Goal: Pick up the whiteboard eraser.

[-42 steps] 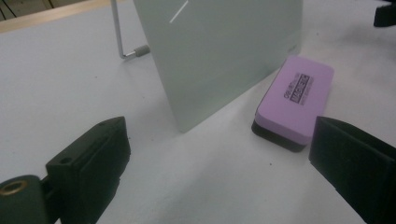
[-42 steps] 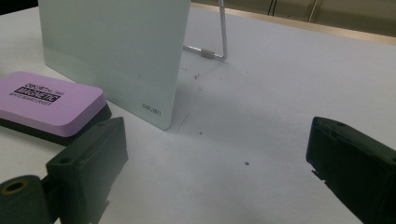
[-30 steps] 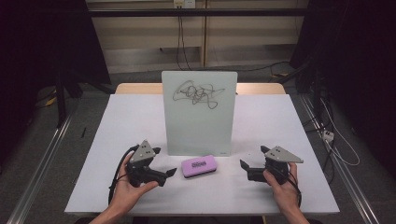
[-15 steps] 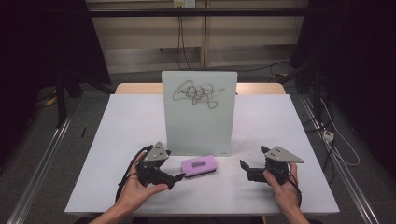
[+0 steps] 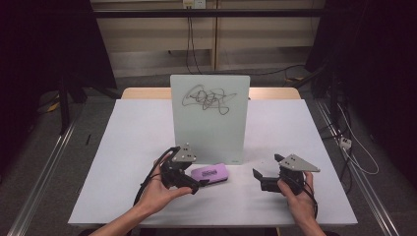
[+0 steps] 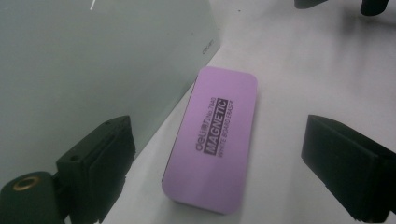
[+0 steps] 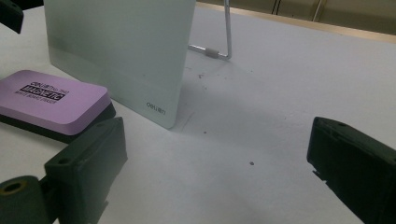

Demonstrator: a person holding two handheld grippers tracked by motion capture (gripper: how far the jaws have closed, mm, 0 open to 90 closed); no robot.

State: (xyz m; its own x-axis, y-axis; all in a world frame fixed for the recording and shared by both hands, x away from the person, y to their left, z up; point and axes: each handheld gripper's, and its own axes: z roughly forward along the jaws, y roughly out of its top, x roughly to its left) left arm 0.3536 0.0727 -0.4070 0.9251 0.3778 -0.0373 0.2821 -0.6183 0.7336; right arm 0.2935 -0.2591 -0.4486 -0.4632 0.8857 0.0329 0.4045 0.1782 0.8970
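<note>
just eraser [image 6: 212, 140] between left tongs [image 6: 224, 158]

A white worktop [image 5: 133, 147] stands on a grey floor [image 5: 44, 147], a wooden edge [image 5: 142, 93] showing along its far side. Behind it runs a beige panelled wall [image 5: 147, 49] with cables [image 5: 189, 39] hanging down from a socket [image 5: 193, 4]. Dark curtains [image 5: 378, 64] flank both sides, and a white plug [image 5: 345, 143] lies on the floor.
</note>
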